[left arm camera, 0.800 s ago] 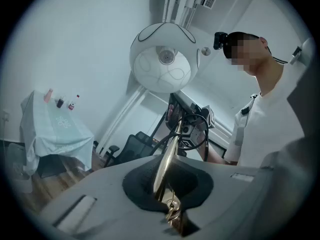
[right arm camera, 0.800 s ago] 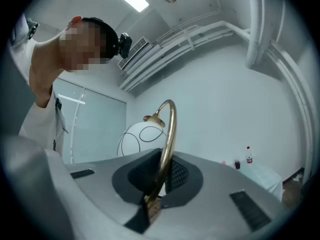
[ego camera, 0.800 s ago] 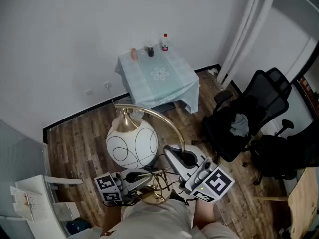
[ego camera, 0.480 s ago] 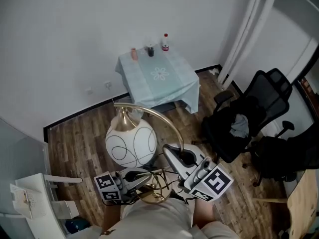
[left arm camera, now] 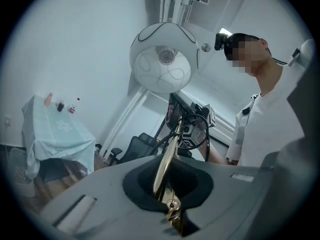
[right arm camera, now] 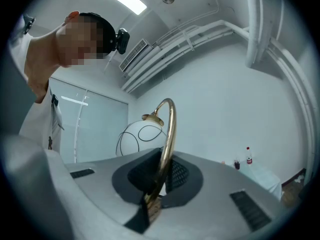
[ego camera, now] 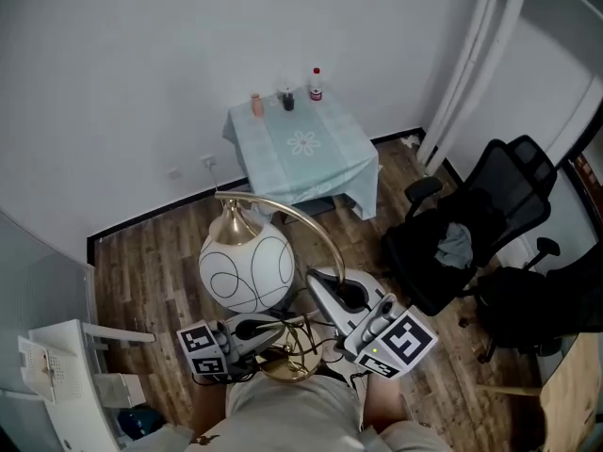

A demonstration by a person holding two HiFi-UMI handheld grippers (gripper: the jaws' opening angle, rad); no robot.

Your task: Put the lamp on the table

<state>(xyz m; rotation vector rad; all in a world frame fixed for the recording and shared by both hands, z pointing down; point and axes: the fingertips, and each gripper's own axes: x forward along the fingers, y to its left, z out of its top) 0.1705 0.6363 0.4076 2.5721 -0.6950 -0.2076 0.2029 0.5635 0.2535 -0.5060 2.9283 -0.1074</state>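
Far from the tabletop, left tool and right tool both clamp the thin stem of the lamp; its heavy globe may swing it loose.

A small square table draped in a pale mint cloth stands at 12 o'clock on the dark wood-plank floor, with a pink cup, a dark glass and a red-capped clear bottle lined along its far edge from 11 to 1 o'clock, and a black office chair on the floor at 3 o'clock.
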